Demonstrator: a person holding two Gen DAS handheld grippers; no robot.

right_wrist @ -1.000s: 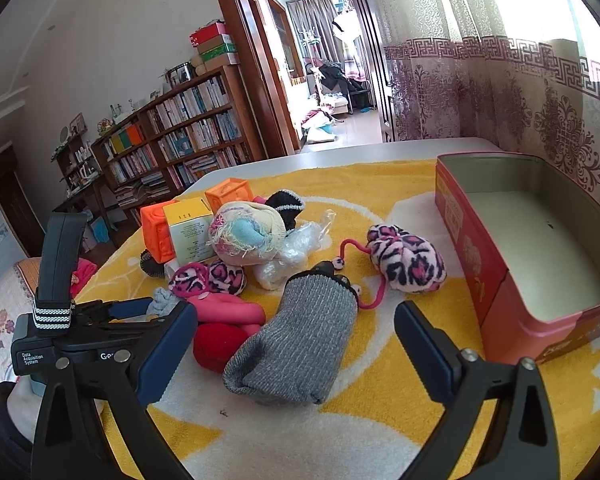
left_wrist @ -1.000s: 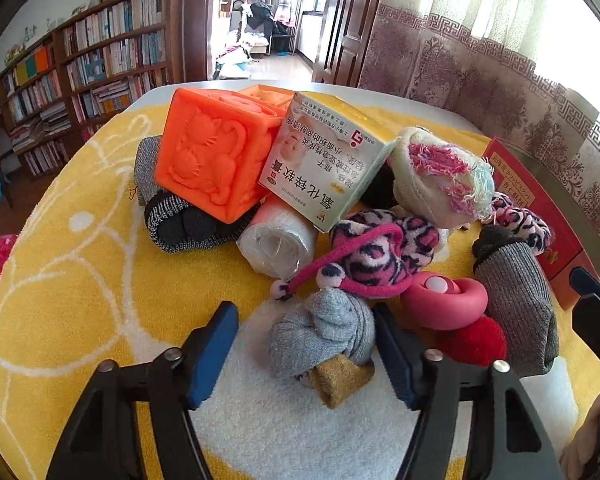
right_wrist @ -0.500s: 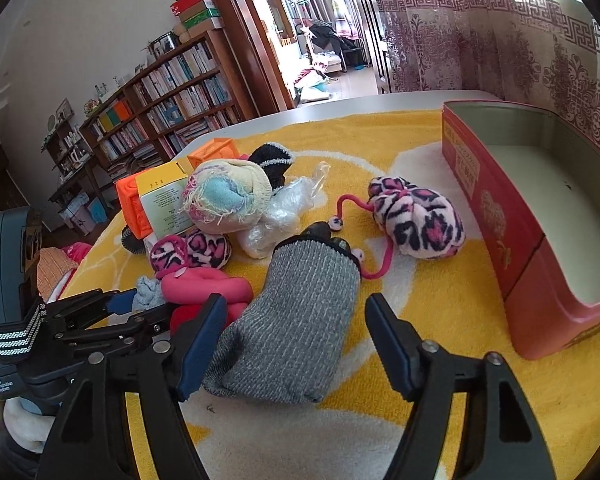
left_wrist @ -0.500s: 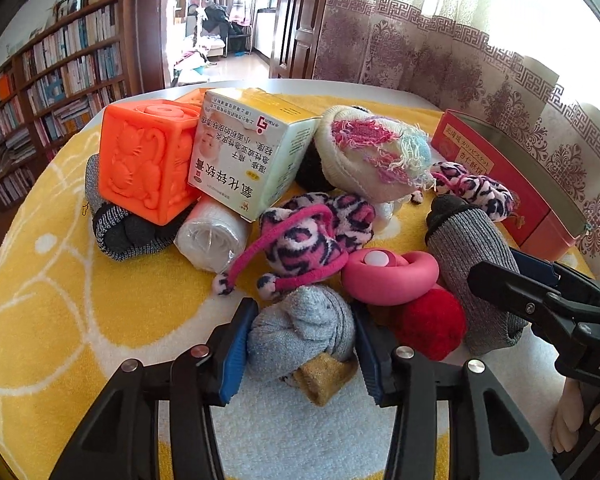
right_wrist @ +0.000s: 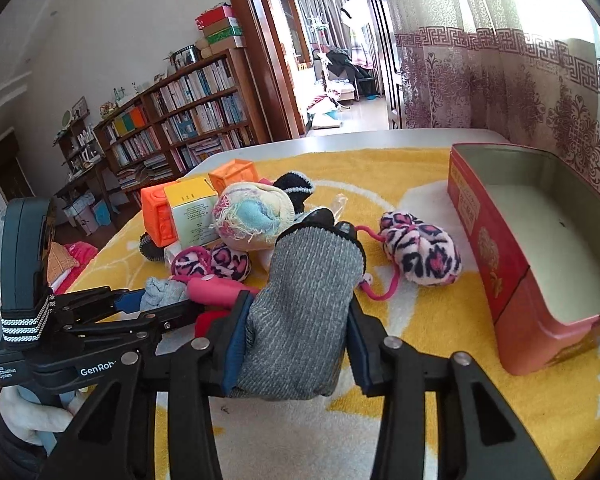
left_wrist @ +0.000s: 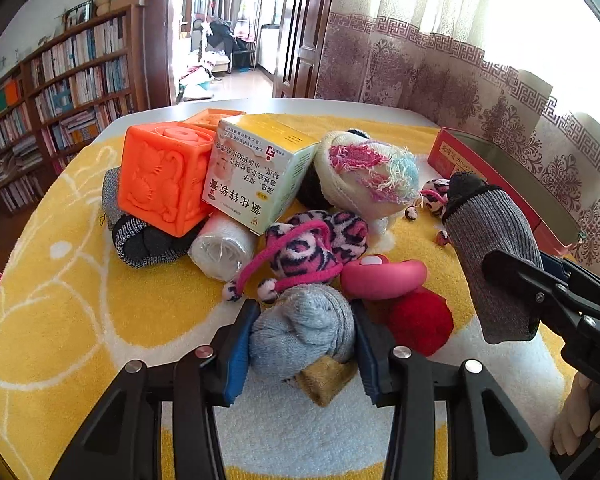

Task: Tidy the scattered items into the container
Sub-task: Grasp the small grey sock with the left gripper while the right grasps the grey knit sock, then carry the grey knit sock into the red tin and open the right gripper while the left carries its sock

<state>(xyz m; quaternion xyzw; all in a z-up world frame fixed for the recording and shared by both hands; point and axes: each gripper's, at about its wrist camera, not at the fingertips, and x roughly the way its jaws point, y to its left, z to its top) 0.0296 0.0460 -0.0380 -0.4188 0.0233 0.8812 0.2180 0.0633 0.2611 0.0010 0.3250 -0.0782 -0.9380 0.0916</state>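
Left tool [left_wrist: 302, 330] has just closed on the sock ball [left_wrist: 304, 326], right tool [right_wrist: 296, 332] on the grey sock [right_wrist: 300, 300]. Both should lift straight, then swing toward the box [right_wrist: 496, 264] at 2 o'clock.

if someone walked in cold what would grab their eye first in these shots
Probably the jumble of bright things on the yellow towel, topped by an orange cube leaning beside a yellow-topped box. Next, both grippers, whose jaws have just been closing: the left gripper pinches a balled grey sock, the right gripper a long grey sock. To the right sits an empty red tin.
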